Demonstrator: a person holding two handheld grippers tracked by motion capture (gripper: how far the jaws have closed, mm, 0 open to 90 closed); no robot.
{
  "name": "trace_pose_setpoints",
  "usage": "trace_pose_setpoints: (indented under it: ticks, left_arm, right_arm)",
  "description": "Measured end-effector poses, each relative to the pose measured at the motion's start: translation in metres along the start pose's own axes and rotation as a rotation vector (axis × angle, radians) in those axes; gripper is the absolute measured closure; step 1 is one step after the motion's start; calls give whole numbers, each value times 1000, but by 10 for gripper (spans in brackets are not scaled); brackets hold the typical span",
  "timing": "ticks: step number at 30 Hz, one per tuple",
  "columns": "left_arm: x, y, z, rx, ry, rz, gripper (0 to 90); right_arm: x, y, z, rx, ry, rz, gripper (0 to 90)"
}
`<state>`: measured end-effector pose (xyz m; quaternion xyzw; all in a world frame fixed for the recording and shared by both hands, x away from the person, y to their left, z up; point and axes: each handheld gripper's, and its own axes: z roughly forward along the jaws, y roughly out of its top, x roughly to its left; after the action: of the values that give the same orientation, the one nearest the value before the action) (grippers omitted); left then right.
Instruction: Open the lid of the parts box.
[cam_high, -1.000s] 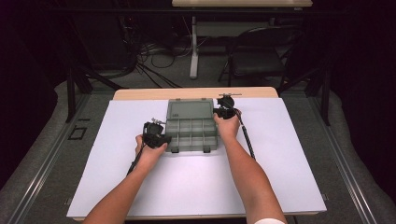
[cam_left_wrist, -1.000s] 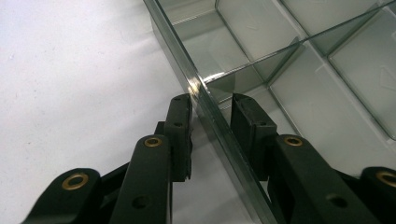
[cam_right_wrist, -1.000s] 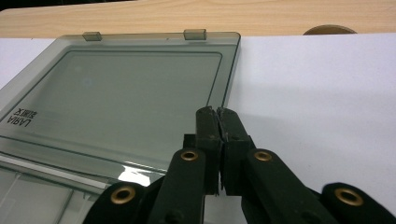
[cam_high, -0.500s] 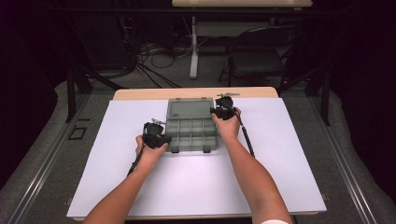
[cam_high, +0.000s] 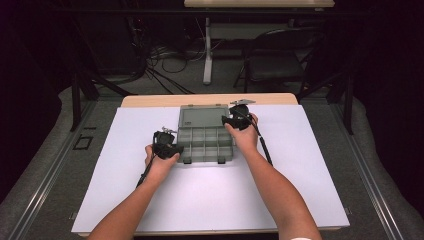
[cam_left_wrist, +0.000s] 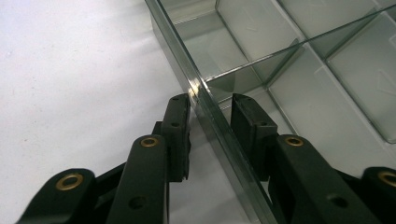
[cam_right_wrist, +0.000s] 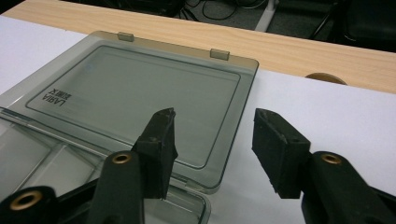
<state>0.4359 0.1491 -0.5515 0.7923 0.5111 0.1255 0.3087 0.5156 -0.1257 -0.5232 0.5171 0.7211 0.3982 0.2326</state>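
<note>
A smoky clear organizer box lies open on the white sheet. Its divided base (cam_high: 205, 145) is toward me and its lid (cam_high: 200, 116) lies flat behind. My left gripper (cam_high: 175, 147) is at the base's left side. Its jaws (cam_left_wrist: 211, 99) straddle the clear side wall (cam_left_wrist: 170, 44) and are shut on it, with empty compartments (cam_left_wrist: 327, 70) beyond. My right gripper (cam_high: 231, 120) is at the lid's right near corner. Its jaws have just been opening. They stand apart (cam_right_wrist: 214, 114), one over the lid (cam_right_wrist: 140, 88) and one over the sheet, gripping nothing.
The white sheet (cam_high: 210, 200) covers most of the wooden table, whose bare edge (cam_high: 150, 101) runs along the back. The right gripper's cable (cam_high: 264, 147) trails across the sheet. A chair (cam_high: 280, 65) and floor cables lie beyond the table.
The right hand has drifted slightly toward me and left along the lid's right edge. The left hand and the box base have stayed put.
</note>
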Motion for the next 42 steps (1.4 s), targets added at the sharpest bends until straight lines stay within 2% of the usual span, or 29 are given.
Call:
trace_pose_setpoints:
  ticks: [4,6,10,14,18,21,23,25,27,29,34,39,42]
  left_arm:
    - [4,-1,-2,-3,-45,-24,609]
    - [3,-1,-4,-4,-45,-20,555]
    - [4,-2,-14,-40,-61,-22,444]
    - [6,-4,-30,-80,-85,-20,326]
    - [7,-8,-45,-118,-121,-9,199]
    - [6,-13,-56,-146,-148,-9,151]
    - [5,-17,-63,-158,-161,9,107]
    - [5,-22,-71,-176,-187,8,82]
    - [4,-26,-76,-192,-193,16,66]
    - [2,-30,-83,-202,-176,20,64]
    - [0,-42,-96,-226,-177,9,59]
    - [-1,-50,-105,-237,-186,24,0]
    - [-2,-55,-110,-256,-192,36,0]
  right_arm:
    - [4,1,-7,-6,11,-23,462]
    - [7,2,-12,-13,20,-43,451]
    - [14,1,-29,-47,43,-89,416]
    - [21,-3,-52,-71,90,-129,359]
    - [27,-15,-79,-87,105,-189,295]
    - [27,-25,-99,-113,119,-205,258]
    - [26,-31,-111,-119,129,-193,227]
    - [23,-38,-124,-129,135,-192,212]
    - [19,-47,-137,-140,123,-201,202]
    - [15,-56,-147,-143,110,-199,201]
    - [4,-83,-174,-145,63,-225,203]
    - [-7,-106,-197,-157,31,-204,192]
    - [-13,-116,-206,-152,19,-182,184]
